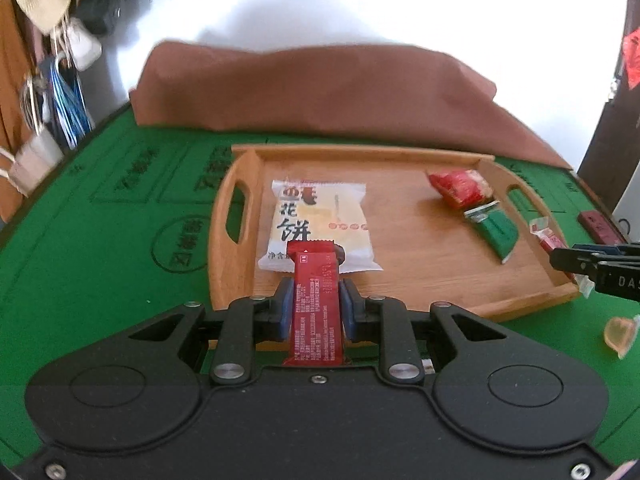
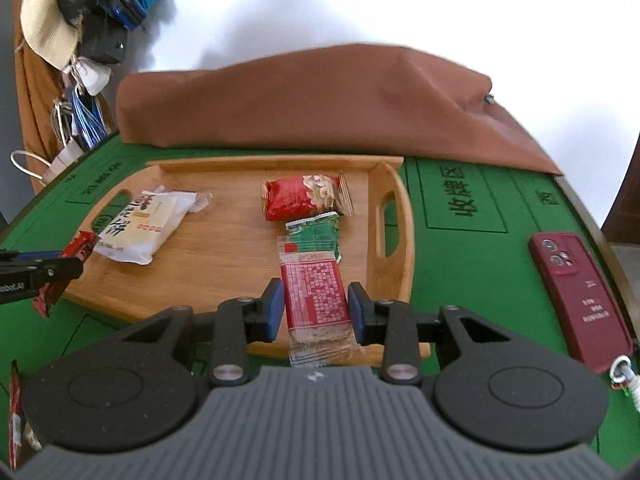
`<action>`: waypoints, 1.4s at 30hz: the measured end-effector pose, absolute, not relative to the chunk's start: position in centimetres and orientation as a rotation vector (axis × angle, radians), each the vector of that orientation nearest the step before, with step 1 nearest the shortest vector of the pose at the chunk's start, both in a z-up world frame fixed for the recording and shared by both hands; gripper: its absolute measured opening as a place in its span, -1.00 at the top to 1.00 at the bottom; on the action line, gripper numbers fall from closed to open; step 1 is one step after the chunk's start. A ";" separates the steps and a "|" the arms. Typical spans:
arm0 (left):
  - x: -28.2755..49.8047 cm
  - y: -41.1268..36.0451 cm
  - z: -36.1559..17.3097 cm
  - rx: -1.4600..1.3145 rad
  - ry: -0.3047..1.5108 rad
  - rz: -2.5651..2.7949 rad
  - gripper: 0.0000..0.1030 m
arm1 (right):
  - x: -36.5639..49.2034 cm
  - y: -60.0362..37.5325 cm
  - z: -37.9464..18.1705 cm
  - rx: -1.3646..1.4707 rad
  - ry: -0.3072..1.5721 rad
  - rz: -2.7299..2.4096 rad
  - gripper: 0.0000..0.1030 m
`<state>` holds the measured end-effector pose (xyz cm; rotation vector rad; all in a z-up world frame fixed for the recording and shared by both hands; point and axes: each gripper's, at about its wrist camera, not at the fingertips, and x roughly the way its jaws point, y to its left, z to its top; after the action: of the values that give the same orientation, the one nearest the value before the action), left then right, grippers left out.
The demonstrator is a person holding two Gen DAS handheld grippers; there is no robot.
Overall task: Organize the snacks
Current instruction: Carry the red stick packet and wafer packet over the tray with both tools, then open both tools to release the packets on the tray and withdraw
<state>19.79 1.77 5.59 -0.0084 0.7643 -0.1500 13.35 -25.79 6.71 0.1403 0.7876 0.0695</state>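
Observation:
A wooden tray (image 1: 400, 256) (image 2: 224, 252) sits on the green table. In it lie a white pastry packet (image 1: 320, 220) (image 2: 140, 228), a red nut packet (image 1: 460, 188) (image 2: 304, 196) and a green packet (image 1: 496, 228) (image 2: 316, 232). My left gripper (image 1: 316, 304) (image 2: 60, 268) is shut on a dark red snack bar (image 1: 316, 304) (image 2: 76, 248) at the tray's near left edge. My right gripper (image 2: 316, 308) (image 1: 560, 258) is shut on a red-and-clear cracker packet (image 2: 316, 300) (image 1: 548, 238) over the tray's near right edge.
A brown cloth bundle (image 1: 320, 92) (image 2: 320, 104) lies behind the tray. A dark red phone (image 2: 580, 296) (image 1: 600, 226) lies right of the tray. An orange jelly cup (image 1: 620, 336) sits on the table near the tray's right corner. Cables and bags hang at the far left (image 1: 60, 92).

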 end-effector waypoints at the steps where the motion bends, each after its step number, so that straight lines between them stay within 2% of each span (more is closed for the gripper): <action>1: 20.5 1.7 5.2 -0.011 0.780 -0.150 0.54 | 14.0 -25.8 6.5 0.146 0.804 0.070 0.24; 12: 25.1 1.0 3.0 -0.012 0.829 -0.109 0.54 | 17.5 -25.2 4.2 0.125 0.856 0.051 0.24; 33: 29.9 0.5 1.9 -0.011 0.844 -0.063 0.54 | 21.5 -27.5 3.7 0.226 0.876 -0.009 0.25; 38: 29.8 0.5 1.8 -0.001 0.838 -0.061 0.53 | 21.0 -27.3 3.8 0.224 0.875 0.010 0.17; 39: 29.7 0.5 1.9 0.001 0.836 -0.060 0.51 | 21.0 -27.3 3.8 0.220 0.873 0.013 0.15; 41: 29.5 0.5 2.1 0.002 0.829 -0.061 0.24 | 20.8 -27.1 3.9 0.209 0.864 0.018 0.15; 42: 29.4 0.6 2.3 -0.001 0.823 -0.062 0.18 | 20.8 -27.0 4.0 0.204 0.861 0.018 0.10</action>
<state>29.37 0.56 2.26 -0.0007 0.8232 -0.0623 20.77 -27.02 4.01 0.2036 0.8611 0.0177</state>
